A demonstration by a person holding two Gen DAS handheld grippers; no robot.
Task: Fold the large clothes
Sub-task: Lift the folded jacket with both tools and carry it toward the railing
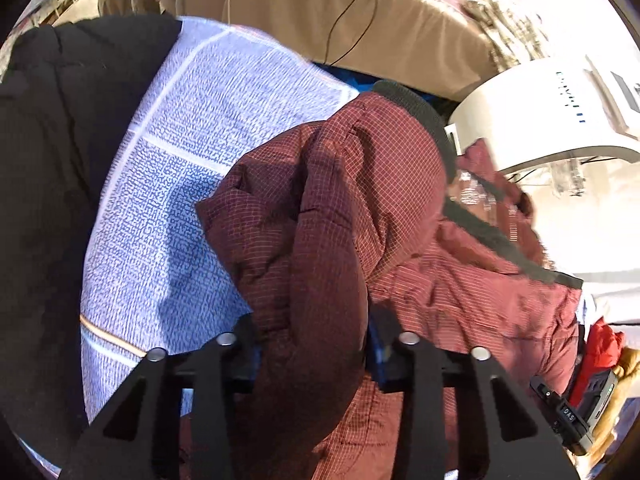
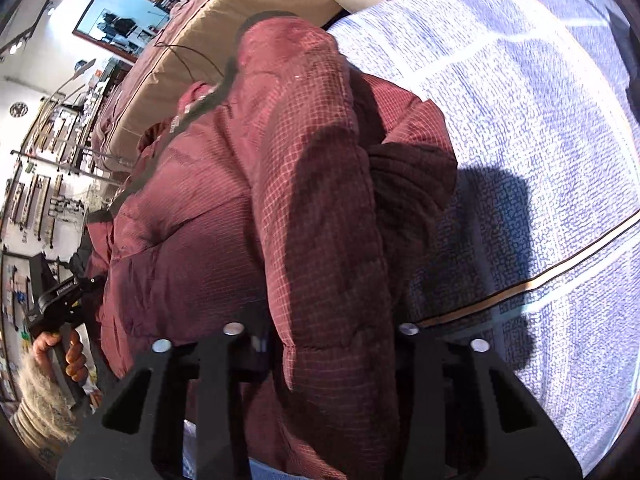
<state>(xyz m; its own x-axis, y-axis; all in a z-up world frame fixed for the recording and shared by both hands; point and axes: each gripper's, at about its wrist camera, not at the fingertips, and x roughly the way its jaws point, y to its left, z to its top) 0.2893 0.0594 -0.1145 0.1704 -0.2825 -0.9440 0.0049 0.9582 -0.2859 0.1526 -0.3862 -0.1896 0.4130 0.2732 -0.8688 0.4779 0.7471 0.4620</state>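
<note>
So both grippers have a chunk of the maroon puffer jacket [image 1: 340, 216] pinched between their jaws. The left gripper [image 1: 312, 356] has a thick roll of the quilted fabric running straight up through the middle of its view, jaws clamped on it from both sides. Same deal on the right gripper [image 2: 320, 344]: a fat fold of the jacket [image 2: 256, 200] sits between its jaws and fills the centre of the shot.

The jacket is bunched up in a heap on a blue-and-white patterned blanket [image 1: 192, 152], which spreads under and beside it; in the right wrist view the blanket [image 2: 520, 140] takes up the whole right side, with a thin tan stripe across it. The jacket's dark collar trim [image 1: 424, 116] shows at the far end of the heap.

A black garment [image 1: 56, 168] lies along the left edge of the blanket. Behind it all there's a beige mattress [image 1: 320, 12], and a white appliance [image 1: 540, 112] off to the right. At the left edge of the right wrist view, the person's left hand [image 2: 60, 354] grips a black handle.
</note>
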